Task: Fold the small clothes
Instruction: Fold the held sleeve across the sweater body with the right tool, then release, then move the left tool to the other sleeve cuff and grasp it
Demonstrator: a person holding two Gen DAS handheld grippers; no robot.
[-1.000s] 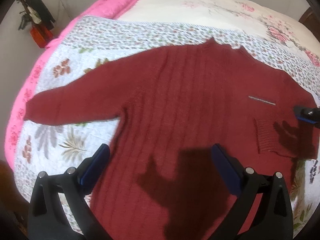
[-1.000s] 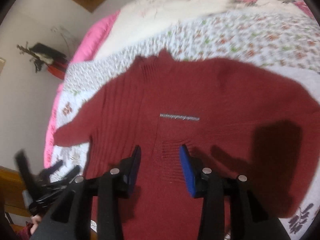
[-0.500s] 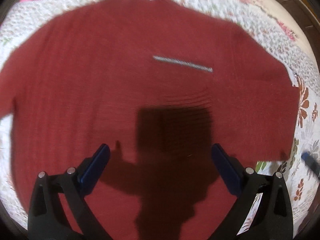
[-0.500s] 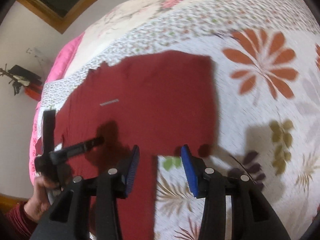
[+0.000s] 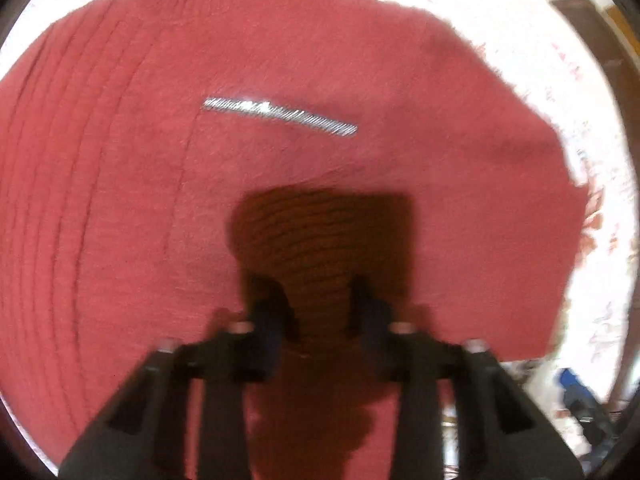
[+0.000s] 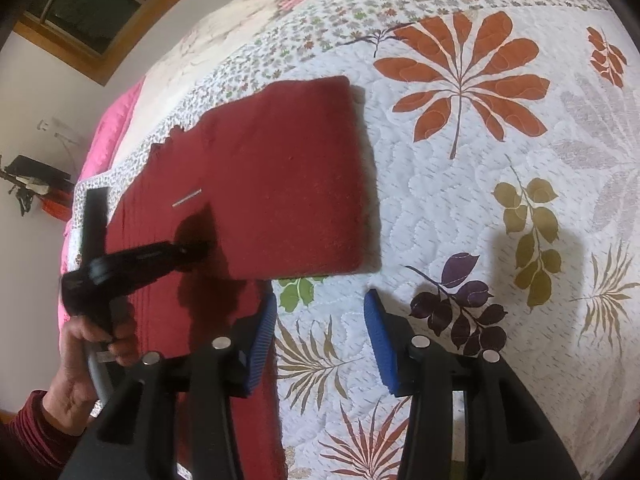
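The red sweater (image 6: 280,184) lay flat on the quilted bed (image 6: 500,208), its right sleeve (image 6: 288,176) already folded across the chest; the other sleeve and the body folds looked left to do. The left gripper (image 5: 320,304) hung low over the sleeve cuff, jaws narrowed, grip unclear through blur. The right gripper (image 6: 320,340) hovered open and empty beside the hem

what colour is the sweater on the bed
Dark red, a maroon knit sweater; it shows best in the right wrist view.
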